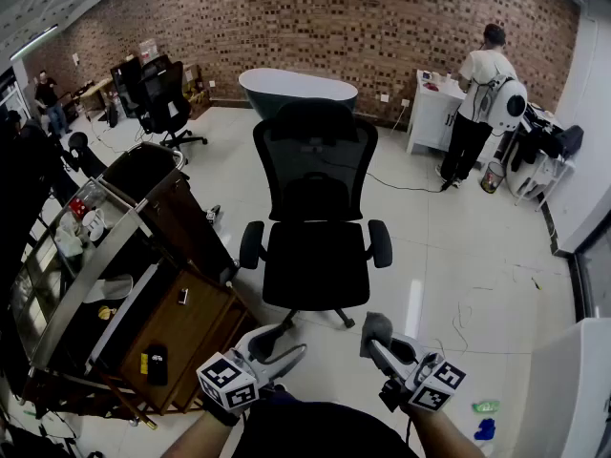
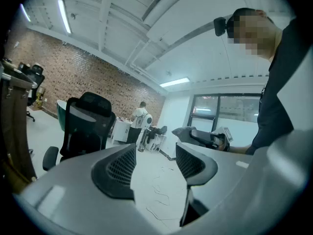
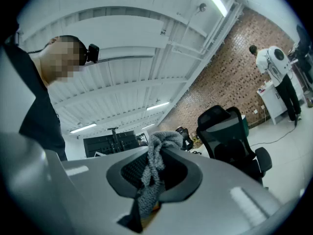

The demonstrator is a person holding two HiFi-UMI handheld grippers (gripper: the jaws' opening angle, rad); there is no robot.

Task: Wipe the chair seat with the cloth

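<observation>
Before the chair, right claw pinches cloth; left claw gapes empty.

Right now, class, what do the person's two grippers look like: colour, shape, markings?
The left gripper and right gripper are alike: light grey shells with two curved jaws lined by black ribbed pads. Each carries a white cube with black square markers. The person wears a dark top.
</observation>
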